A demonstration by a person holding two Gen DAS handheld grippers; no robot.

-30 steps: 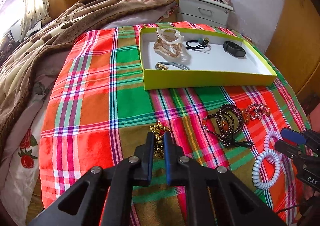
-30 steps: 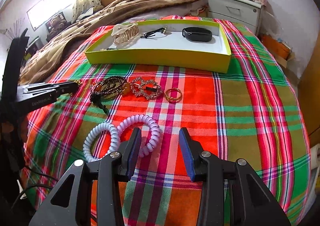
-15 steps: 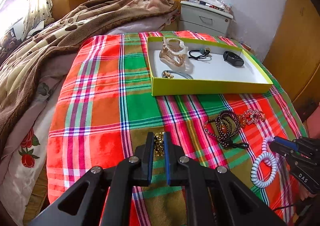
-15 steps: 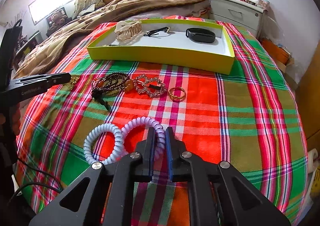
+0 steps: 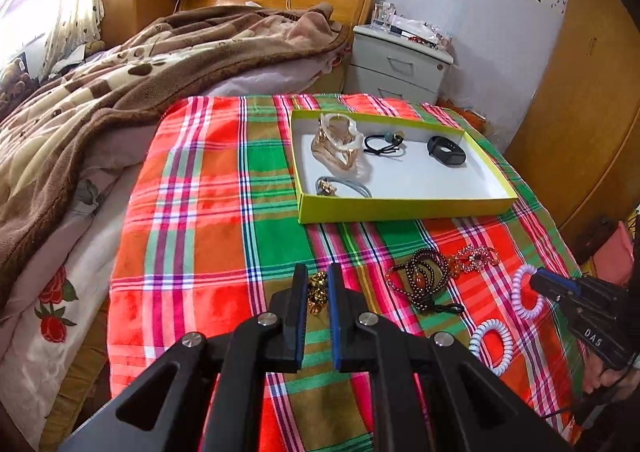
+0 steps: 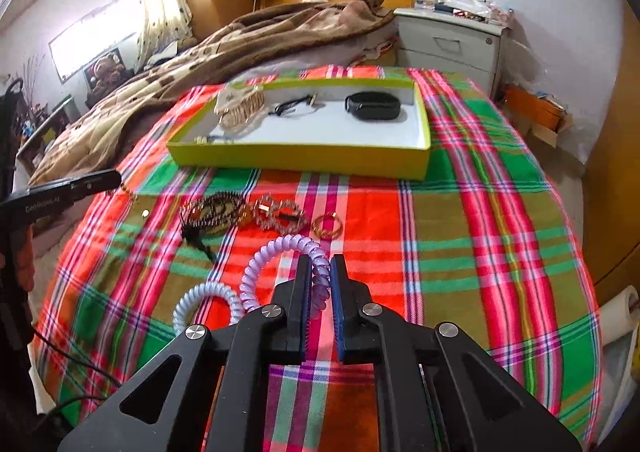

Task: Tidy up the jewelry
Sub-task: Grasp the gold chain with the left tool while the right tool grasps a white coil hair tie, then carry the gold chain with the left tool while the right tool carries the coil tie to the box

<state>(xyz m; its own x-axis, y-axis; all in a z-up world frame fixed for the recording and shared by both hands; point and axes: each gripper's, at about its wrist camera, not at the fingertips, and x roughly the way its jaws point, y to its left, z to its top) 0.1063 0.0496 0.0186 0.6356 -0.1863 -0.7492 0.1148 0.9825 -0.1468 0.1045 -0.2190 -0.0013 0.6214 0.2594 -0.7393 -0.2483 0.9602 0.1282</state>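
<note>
My left gripper (image 5: 317, 272) is shut on a small gold ornament (image 5: 318, 292), which hangs between its pads just above the plaid cloth. My right gripper (image 6: 320, 264) is shut on the near side of a purple spiral hair tie (image 6: 276, 248). A pale blue spiral tie (image 6: 208, 292) lies against it on the left. A yellow-green box (image 5: 400, 208) sits further back and holds hair claws (image 5: 336, 144), a black elastic, a black band (image 5: 446, 150) and a grey-blue tie. In the left wrist view the right gripper (image 5: 540, 284) is at the far right.
A dark bead bracelet (image 6: 212, 212), a rhinestone clip (image 6: 280, 216) and a gold ring (image 6: 327, 226) lie in a row between the box and the grippers. A brown blanket (image 5: 120, 92) covers the bed to the left. A white nightstand (image 5: 396, 68) stands behind the box.
The right jaws closed from wide open onto the purple spiral tie. Both grippers rose a little, and the gold ornament came up off the cloth with the left one.
</note>
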